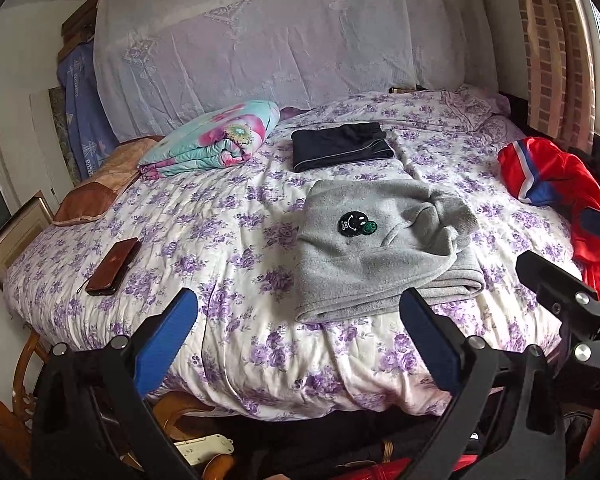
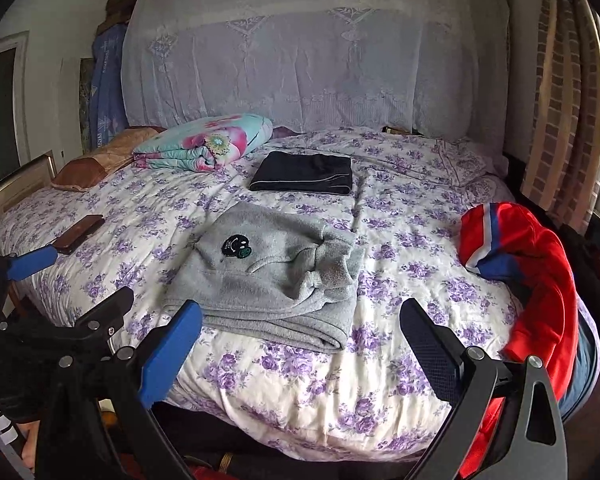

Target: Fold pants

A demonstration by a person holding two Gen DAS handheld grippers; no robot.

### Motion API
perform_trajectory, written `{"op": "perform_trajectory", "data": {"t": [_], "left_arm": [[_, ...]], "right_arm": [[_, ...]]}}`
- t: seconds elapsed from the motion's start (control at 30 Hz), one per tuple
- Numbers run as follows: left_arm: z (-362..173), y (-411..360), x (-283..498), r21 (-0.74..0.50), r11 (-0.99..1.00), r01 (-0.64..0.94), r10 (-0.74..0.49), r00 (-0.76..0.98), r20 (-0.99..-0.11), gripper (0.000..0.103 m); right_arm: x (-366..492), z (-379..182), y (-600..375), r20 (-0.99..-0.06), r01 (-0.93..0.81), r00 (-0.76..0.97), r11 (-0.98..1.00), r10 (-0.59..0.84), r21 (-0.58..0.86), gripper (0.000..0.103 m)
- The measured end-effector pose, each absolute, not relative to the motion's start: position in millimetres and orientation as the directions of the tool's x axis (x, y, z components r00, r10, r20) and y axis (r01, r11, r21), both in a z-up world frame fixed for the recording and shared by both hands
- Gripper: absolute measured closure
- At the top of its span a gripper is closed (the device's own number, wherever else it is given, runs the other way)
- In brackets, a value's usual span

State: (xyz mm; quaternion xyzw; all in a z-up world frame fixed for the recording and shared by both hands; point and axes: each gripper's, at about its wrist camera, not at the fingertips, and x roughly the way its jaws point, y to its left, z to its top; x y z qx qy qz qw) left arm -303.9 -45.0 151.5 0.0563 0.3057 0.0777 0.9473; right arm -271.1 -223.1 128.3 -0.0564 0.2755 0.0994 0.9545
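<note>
Grey pants (image 1: 380, 248) with a black smiley patch lie folded in a thick stack near the front of the bed (image 1: 228, 224); they also show in the right wrist view (image 2: 276, 268). My left gripper (image 1: 300, 316) is open and empty, held just short of the bed's front edge, below the stack. My right gripper (image 2: 300, 328) is open and empty, in front of the stack's near right corner. The right gripper's fingers (image 1: 556, 280) show at the right of the left wrist view. One left fingertip (image 2: 32, 262) shows at the left of the right wrist view.
Folded dark navy pants (image 1: 340, 146) lie behind the grey ones. A red, white and blue garment (image 2: 528, 264) is heaped at the bed's right edge. A folded floral quilt (image 1: 216, 140) and a brown phone case (image 1: 114, 266) lie on the left. A draped headboard (image 1: 284, 52) stands behind.
</note>
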Motion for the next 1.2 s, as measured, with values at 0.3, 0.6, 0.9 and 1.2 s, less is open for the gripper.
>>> {"op": "perform_trajectory", "data": {"t": [0.3, 0.6, 0.9, 1.2], "left_arm": [[150.9, -46.0, -304.1, 0.153, 0.982, -0.111, 0.18, 0.8, -0.572, 0.005], [148.8, -46.2, -304.2, 0.153, 0.982, -0.109, 0.178, 0.799, -0.574, 0.005], [147.7, -46.4, -304.4, 0.153, 0.983, -0.104, 0.175, 0.798, -0.576, 0.005], [145.7, -51.3, -306.3, 0.173, 0.982, -0.077, 0.164, 0.803, -0.573, 0.005]], "right_arm": [[-271.2, 128.1, -224.8, -0.54, -0.227, 0.824, 0.973, 0.171, -0.038, 0.003], [-271.5, 127.8, -224.3, -0.541, -0.226, 0.824, 0.974, 0.17, -0.038, 0.003], [-271.3, 127.9, -224.8, -0.539, -0.227, 0.824, 0.973, 0.173, -0.036, 0.003], [-272.6, 127.7, -222.0, -0.542, -0.233, 0.822, 0.972, 0.175, -0.038, 0.003]]}}
